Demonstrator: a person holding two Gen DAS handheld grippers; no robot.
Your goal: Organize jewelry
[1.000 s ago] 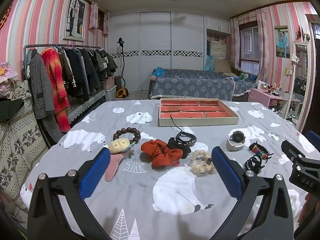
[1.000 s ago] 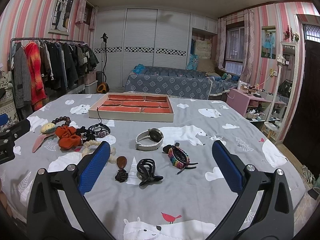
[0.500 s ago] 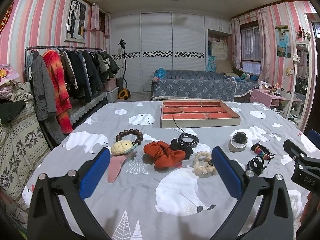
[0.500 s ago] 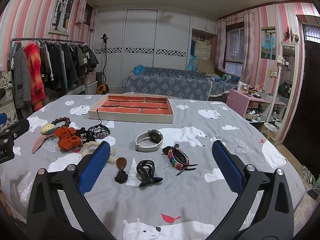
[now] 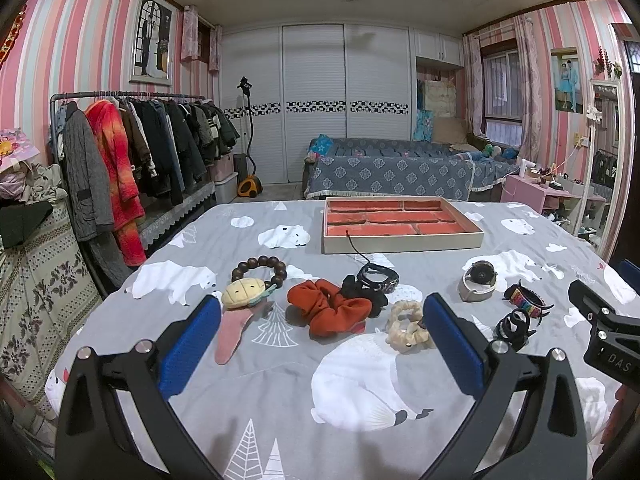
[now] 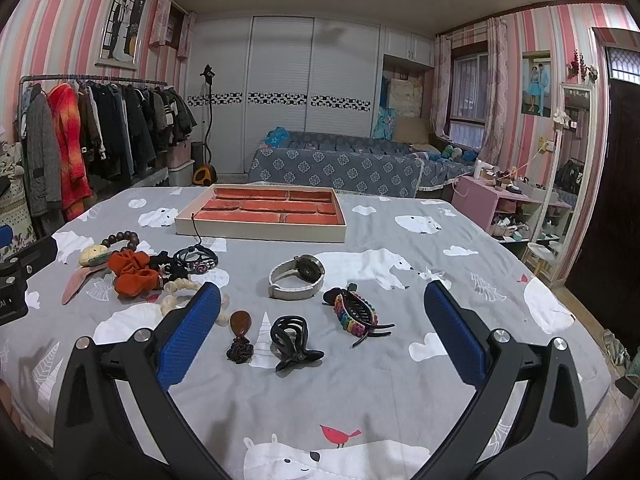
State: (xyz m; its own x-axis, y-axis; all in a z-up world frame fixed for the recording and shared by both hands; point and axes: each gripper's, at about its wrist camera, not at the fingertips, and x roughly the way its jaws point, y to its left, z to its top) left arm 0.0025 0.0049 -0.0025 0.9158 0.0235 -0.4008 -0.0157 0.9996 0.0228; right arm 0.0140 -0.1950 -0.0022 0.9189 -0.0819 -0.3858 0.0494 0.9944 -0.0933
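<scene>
Left tongs [image 5: 322, 332] spread wide, empty, above orange scrunchie [image 5: 327, 308], right tongs [image 6: 322, 330] equally wide, touching nothing

The tablecloth [image 5: 280, 384] is grey with white polar bears. The tray [image 5: 400, 240] is beige, lined orange-red; one scrunchie [image 5: 324, 308] rust-orange

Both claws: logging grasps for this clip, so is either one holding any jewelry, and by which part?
Nothing is held. The left claw and right claw are both open above the table, touching no item.
</scene>
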